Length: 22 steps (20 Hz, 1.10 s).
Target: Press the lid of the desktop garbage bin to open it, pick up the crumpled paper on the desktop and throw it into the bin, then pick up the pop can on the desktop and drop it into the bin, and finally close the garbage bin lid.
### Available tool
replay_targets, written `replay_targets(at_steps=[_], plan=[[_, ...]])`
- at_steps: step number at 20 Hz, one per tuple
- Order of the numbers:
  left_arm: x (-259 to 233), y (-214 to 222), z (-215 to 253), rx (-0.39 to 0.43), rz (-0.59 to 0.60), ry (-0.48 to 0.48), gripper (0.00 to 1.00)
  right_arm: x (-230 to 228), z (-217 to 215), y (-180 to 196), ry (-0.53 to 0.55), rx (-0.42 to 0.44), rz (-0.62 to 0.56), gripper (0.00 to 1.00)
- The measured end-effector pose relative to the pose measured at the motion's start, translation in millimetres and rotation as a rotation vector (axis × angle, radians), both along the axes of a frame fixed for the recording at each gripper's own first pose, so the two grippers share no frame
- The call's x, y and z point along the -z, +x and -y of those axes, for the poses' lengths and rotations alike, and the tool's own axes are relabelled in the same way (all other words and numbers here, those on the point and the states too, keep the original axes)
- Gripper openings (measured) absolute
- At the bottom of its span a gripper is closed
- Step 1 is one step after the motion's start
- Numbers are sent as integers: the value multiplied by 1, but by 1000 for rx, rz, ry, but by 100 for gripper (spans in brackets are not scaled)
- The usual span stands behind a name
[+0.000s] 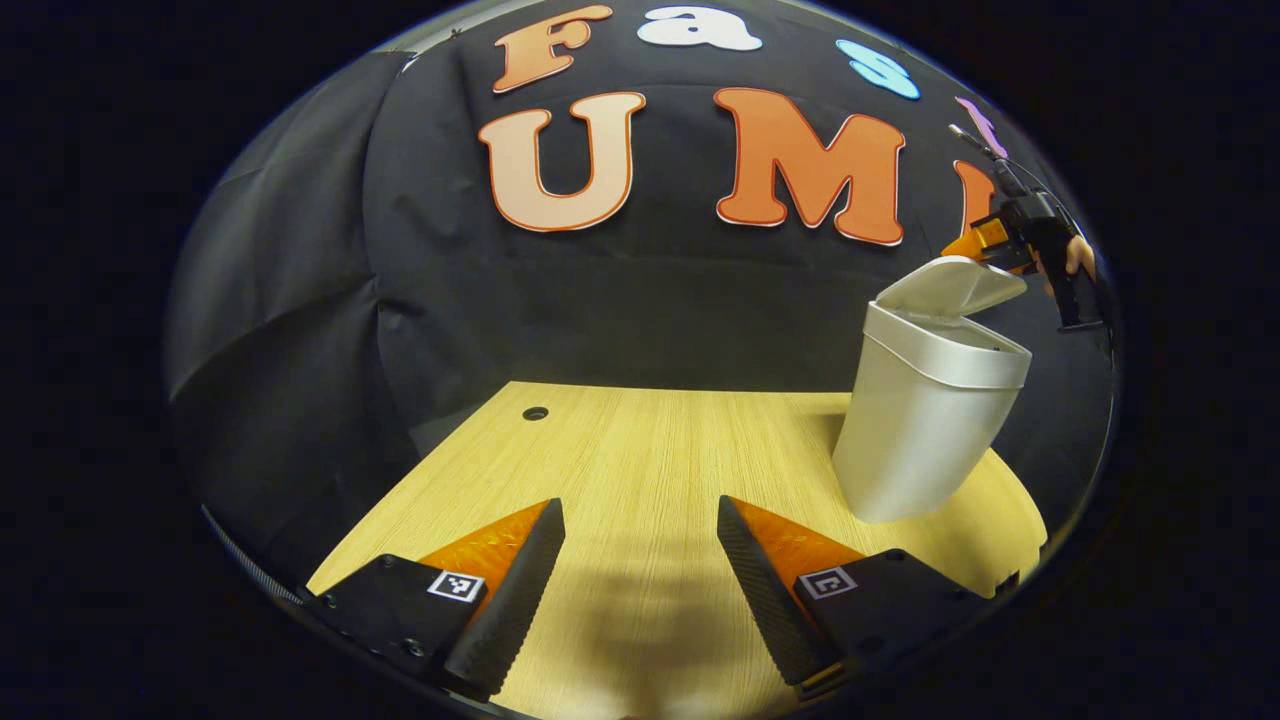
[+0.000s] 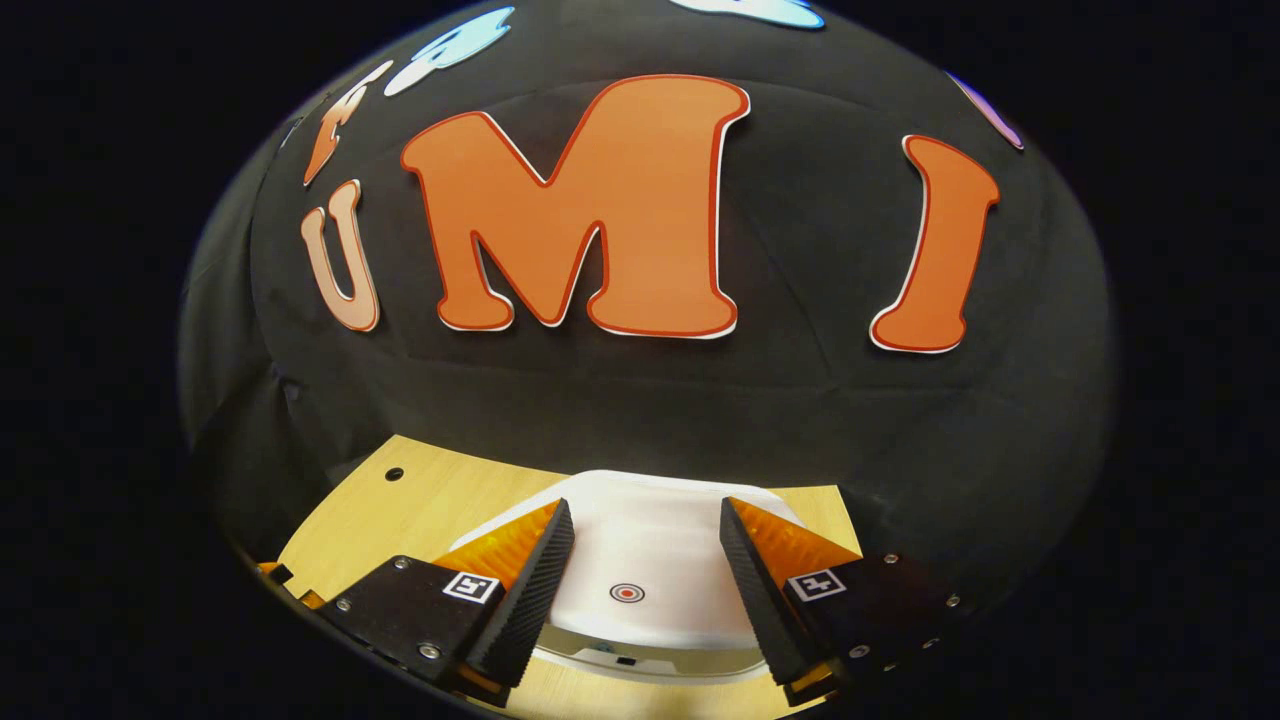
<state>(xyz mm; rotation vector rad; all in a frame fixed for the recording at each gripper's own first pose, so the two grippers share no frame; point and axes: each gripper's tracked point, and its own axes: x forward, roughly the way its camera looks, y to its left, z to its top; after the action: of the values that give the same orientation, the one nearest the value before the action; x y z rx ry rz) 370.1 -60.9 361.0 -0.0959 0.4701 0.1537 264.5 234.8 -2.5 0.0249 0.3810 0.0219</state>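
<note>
- In the left gripper view, the left gripper (image 1: 640, 520) hangs over the near part of the table with its fingers spread wide and nothing between them; each finger block carries a small square black-and-white marker.
- Below it runs the table (image 1: 640, 450), a pale wood-grain top with a soft shadow just ahead of the fingers.
- A small round hole (image 1: 535, 413) sits near the table's far left edge.
- Further off on the right of that view, the garbage bin (image 1: 925, 420) stands upright on the table, a white body tapering downward, its lid (image 1: 950, 285) tilted up at an angle.
- Just beyond the lid, the right gripper (image 1: 1000, 250) is held by a hand (image 1: 1078, 255); from here I cannot tell its opening.
- In the right gripper view, the right gripper's fingers stand wide apart above the white lid, gripping nothing.
- A small red target mark (image 2: 626, 593) lies on the lid between the fingers.
- Behind everything hangs the booth's black cloth wall (image 2: 800, 420), wrinkled in folds at the left.
- No brand name or readable label shows on the bin.
</note>
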Motion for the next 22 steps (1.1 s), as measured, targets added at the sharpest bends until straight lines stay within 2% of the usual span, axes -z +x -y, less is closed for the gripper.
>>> replay_targets(at_steps=[11,22], plan=[[5,12,12,85,-13,30,98,40,-4,-26,26,7,-79,89],[12,4,7,107,-37,35,98,58,-9,-40,2,17,-102,88]])
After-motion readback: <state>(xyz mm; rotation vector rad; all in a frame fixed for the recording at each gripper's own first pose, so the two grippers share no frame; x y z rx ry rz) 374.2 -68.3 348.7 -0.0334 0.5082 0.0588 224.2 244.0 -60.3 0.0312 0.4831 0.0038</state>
